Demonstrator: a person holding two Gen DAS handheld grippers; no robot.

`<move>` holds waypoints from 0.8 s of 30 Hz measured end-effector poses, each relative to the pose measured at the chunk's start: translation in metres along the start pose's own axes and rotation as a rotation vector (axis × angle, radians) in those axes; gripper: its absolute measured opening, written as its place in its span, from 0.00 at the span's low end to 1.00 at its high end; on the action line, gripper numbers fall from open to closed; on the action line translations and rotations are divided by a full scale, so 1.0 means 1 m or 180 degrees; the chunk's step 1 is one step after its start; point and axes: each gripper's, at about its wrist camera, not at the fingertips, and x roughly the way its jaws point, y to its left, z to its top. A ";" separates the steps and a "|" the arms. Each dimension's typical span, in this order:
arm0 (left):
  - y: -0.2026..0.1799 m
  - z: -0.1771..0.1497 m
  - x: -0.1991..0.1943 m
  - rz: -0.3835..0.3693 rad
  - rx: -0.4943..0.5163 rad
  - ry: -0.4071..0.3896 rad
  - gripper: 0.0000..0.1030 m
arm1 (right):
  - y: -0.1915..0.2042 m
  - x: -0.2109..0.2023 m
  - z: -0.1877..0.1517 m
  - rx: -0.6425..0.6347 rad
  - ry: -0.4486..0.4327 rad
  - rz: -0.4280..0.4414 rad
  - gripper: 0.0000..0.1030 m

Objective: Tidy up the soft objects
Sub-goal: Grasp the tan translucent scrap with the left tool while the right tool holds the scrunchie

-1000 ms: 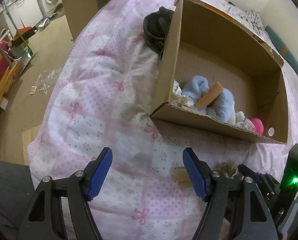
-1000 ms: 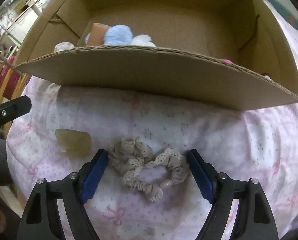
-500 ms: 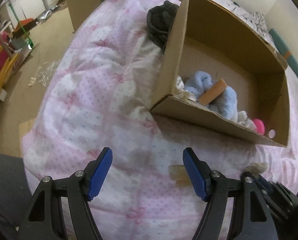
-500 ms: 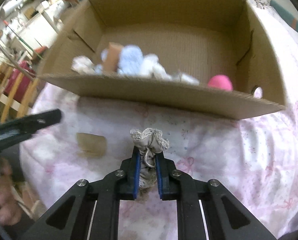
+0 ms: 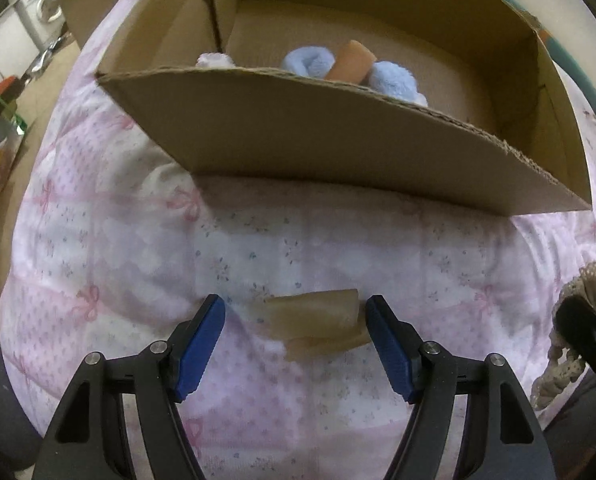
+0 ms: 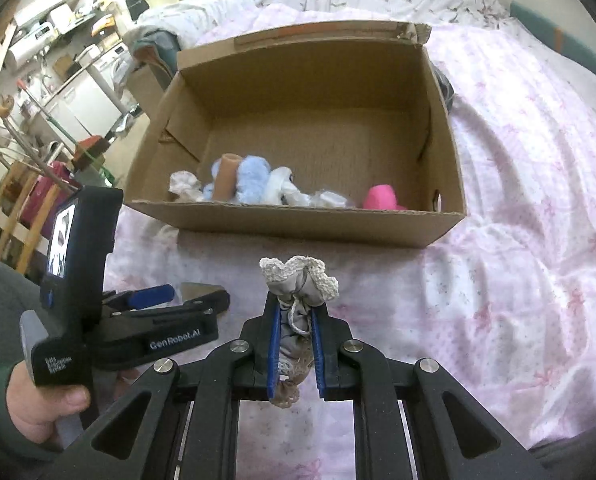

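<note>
left gripper [image 5: 293,330] points steeply down at the pink quilt [image 5: 109,264], jaws standing wide apart with nothing pressed between the pads. a tan translucent soft piece [image 5: 318,322] lies flat on the quilt between the two blue fingertips [image 5: 207,330], nearer the right-hand one, which it looks to touch or nearly touch; well apart from the left-hand one. a hand [image 6: 37,400] grips this tool's handle.

ahead of both tools, past a strip of bare quilt, sits the open cardboard box [image 6: 298,224], its near wall facing them. inside, along that near wall, lie a white cloth item [image 6: 183,184], a light blue plush item [image 6: 251,178] with a tan cylinder [image 6: 225,174] leaning on it, more white items [image 6: 293,192], and a pink item [image 6: 382,196] toward the right-hand corner.

right gripper [image 6: 295,320], just to the right of the left one, is clamped narrow on a beige lace-trimmed scrunchie [image 6: 300,284]. the scrunchie is bunched upright between the pads, its frilled top standing above the fingertips and a loose end hanging below them, clear of the quilt.
</note>
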 end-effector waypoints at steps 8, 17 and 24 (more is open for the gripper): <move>-0.011 -0.004 0.006 -0.0001 0.0359 0.0006 0.34 | 0.010 0.013 0.002 -0.0052 -0.0003 -0.0048 0.15; 0.019 0.003 -0.010 -0.0250 0.0006 0.0073 0.08 | 0.008 0.014 0.005 -0.0007 -0.0046 -0.0062 0.15; 0.028 0.001 -0.041 -0.0321 0.0032 -0.0117 0.08 | -0.001 0.008 0.006 0.0123 -0.0110 -0.0028 0.15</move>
